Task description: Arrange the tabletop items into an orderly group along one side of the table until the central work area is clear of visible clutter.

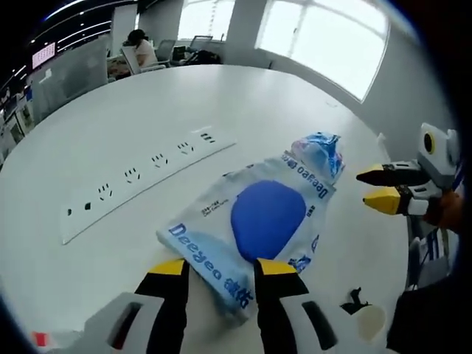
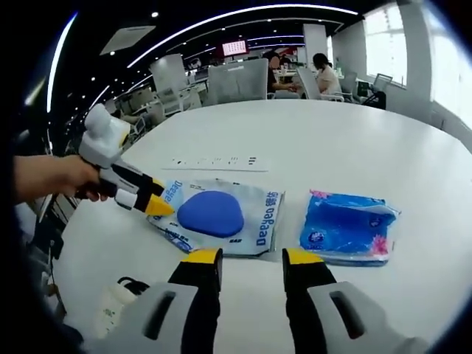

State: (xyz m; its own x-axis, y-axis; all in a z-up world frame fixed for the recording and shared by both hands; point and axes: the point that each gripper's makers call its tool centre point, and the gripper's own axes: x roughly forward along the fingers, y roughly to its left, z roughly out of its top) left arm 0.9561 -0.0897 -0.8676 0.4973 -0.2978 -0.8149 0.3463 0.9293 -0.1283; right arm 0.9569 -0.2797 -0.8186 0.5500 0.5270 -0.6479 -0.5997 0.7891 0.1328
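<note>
Around me is a big open office with bright windows and some people sitting at desks far behind, and I work at a large round white table [image 2: 354, 140] with a strip of power sockets [image 1: 140, 177] sunk into its top. Biggest of the loose things is a white wipes pack [image 2: 221, 217] with a blue oval lid; it lies flat, quite near the middle of the table. Just beside it, not touching as far as I see, lies a smaller blue tissue pack [image 2: 343, 228]. Close to the table edge on my side I see a small white charger [image 2: 110, 306] with a black cable. My left gripper [image 1: 220, 269] has its jaws open on both sides of the near corner of the wipes pack, and I cannot tell if they already touch it; it holds nothing firmly. My right gripper [image 2: 251, 258] is open and empty, hanging over bare table in front of the two packs. I judge the task is only at the beginning: the two packs are near each other, but they sit in the work area and not along one side, so all things must be moved to the edge and lined up.
</note>
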